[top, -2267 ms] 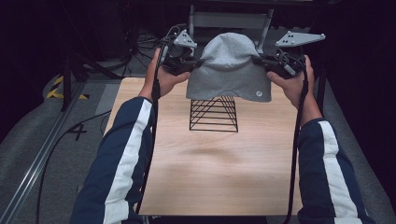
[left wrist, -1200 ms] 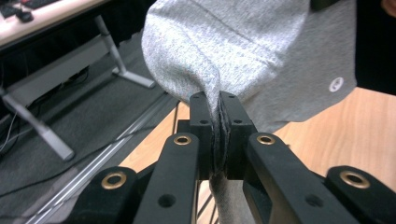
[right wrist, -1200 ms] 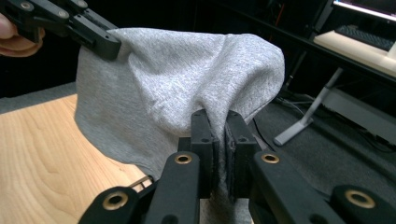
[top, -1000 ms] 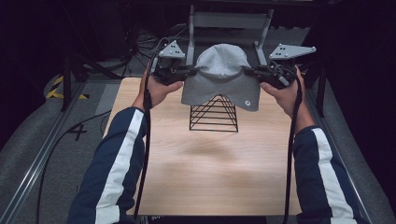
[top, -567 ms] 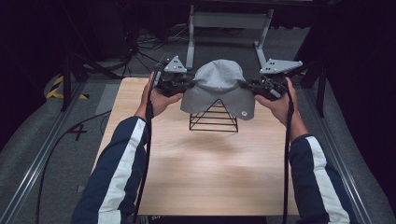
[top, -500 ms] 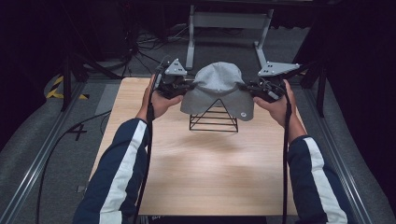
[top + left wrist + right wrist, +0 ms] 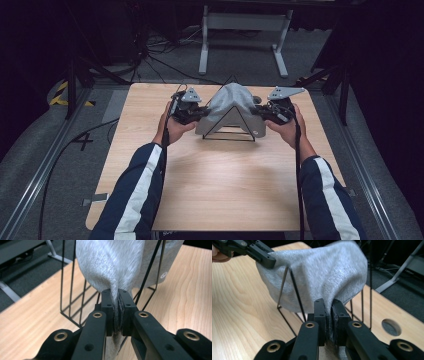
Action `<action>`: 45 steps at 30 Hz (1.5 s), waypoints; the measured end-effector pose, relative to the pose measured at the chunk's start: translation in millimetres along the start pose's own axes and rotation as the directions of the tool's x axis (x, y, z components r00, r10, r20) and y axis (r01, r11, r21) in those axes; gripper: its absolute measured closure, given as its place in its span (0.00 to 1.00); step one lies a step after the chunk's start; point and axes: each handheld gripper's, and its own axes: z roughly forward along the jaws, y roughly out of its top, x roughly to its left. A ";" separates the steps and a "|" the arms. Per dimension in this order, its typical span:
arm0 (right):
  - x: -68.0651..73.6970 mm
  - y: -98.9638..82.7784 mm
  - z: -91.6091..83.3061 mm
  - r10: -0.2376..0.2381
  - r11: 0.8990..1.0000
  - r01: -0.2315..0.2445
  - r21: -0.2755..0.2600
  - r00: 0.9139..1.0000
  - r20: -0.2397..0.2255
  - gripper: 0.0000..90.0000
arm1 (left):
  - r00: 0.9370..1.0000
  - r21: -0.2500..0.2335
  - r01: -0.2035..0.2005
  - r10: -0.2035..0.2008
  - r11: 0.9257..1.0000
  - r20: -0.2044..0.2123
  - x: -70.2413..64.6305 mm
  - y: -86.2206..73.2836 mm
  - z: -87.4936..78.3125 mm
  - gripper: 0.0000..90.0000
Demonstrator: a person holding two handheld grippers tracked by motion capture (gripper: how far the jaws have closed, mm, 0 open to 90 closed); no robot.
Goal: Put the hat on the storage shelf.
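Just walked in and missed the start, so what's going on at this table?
A person is fitting a grey beanie over a black wire stand on the wooden table. The left hand-held gripper is clamped on one edge of the beanie, the right hand-held gripper on the opposite edge, stretching it between them. The beanie is partly over the stand: its top pokes out above the fabric, and wires run across the front in the high view.

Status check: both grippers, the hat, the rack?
Left gripper and right gripper each shut on an edge of the grey knitted beanie. Beanie draped over the black wire rack. Nothing in the way.
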 end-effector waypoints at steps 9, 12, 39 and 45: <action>1.2 -25.7 17.8 0.029 0.998 -0.029 0.053 1.000 -0.003 0.94 | 1.000 0.054 0.010 -0.011 0.998 0.004 -3.4 -18.6 17.6 0.95; 0.0 -31.2 21.3 0.037 0.997 -0.037 0.067 0.999 0.001 0.94 | 1.000 0.077 0.014 -0.014 0.997 0.003 -4.1 -23.4 22.4 0.95; -3.9 -52.9 42.9 0.077 0.991 -0.081 0.110 0.996 0.042 0.90 | 0.996 0.224 -0.057 0.070 0.973 -0.050 -4.2 -24.1 37.7 0.94; -1.3 -47.8 34.0 0.051 0.992 -0.059 0.109 0.996 0.072 0.86 | 0.990 0.229 -0.086 0.109 0.970 -0.089 -8.8 -22.6 19.4 0.90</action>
